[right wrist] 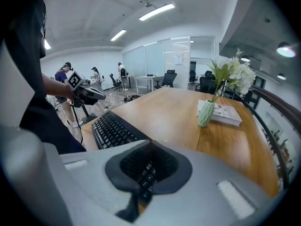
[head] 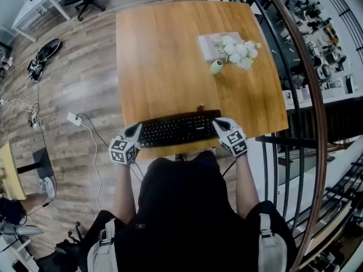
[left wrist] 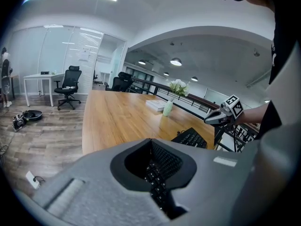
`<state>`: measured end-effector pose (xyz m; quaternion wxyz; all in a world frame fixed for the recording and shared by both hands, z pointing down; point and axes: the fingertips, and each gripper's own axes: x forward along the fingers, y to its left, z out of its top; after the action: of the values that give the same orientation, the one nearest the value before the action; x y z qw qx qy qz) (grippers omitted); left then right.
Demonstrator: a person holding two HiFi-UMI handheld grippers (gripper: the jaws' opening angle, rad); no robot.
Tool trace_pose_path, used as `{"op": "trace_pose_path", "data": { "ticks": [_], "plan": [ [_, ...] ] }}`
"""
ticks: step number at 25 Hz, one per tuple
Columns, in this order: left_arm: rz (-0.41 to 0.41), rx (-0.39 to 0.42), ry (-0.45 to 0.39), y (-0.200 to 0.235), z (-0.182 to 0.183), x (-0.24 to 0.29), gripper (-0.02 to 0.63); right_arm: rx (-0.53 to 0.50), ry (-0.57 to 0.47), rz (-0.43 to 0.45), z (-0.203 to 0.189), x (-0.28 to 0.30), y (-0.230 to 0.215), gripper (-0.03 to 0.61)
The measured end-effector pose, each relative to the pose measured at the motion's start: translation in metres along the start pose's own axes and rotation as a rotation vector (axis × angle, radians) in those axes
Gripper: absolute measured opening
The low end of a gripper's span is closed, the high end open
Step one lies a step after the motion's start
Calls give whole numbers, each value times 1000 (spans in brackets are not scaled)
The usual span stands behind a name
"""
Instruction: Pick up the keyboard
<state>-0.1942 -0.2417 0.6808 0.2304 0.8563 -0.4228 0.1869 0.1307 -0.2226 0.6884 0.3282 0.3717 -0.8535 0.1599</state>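
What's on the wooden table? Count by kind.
keyboard: 1
book: 1
vase with flowers: 1
Total: 3

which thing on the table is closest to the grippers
The black keyboard at the table's near edge, with the left gripper and right gripper at its ends; the green vase and book sit far across it.
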Motion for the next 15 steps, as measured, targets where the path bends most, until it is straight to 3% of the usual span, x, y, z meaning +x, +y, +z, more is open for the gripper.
{"op": "trace_pose_path", "data": {
  "ticks": [6, 15],
  "plan": [
    [-20, -5, 36, 3, -8, 3, 12, 14, 19, -1, -6, 6, 2, 5],
    [-35, -104, 66, 10, -35, 1, 14, 23, 63, 25, -20, 21, -1, 5]
  ]
}}
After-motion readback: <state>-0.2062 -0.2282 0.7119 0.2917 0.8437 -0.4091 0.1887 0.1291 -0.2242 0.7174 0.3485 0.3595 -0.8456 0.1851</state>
